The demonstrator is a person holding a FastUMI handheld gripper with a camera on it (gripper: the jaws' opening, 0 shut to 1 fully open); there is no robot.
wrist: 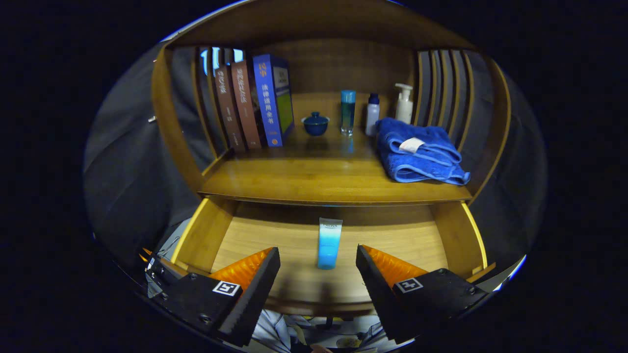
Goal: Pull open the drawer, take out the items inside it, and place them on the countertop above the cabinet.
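The wooden surface (314,181) holds books (255,103) and a blue towel (417,154), and the tube (329,243) lies in the open drawer (274,240) just ahead of the spread claw (318,267).

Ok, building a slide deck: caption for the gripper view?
Open gripper hovers over the pulled-out drawer, tube lying just ahead between its fingers.

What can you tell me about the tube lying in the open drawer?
The tube is a soft squeeze type, white at the far end with a small label, fading to bright blue at the near end. It lies flat on the wooden floor of the open drawer, lengthwise, pointing front to back, alone and clear of the walls. The gripper is open, its fingers either side of the tube's near end without touching it.
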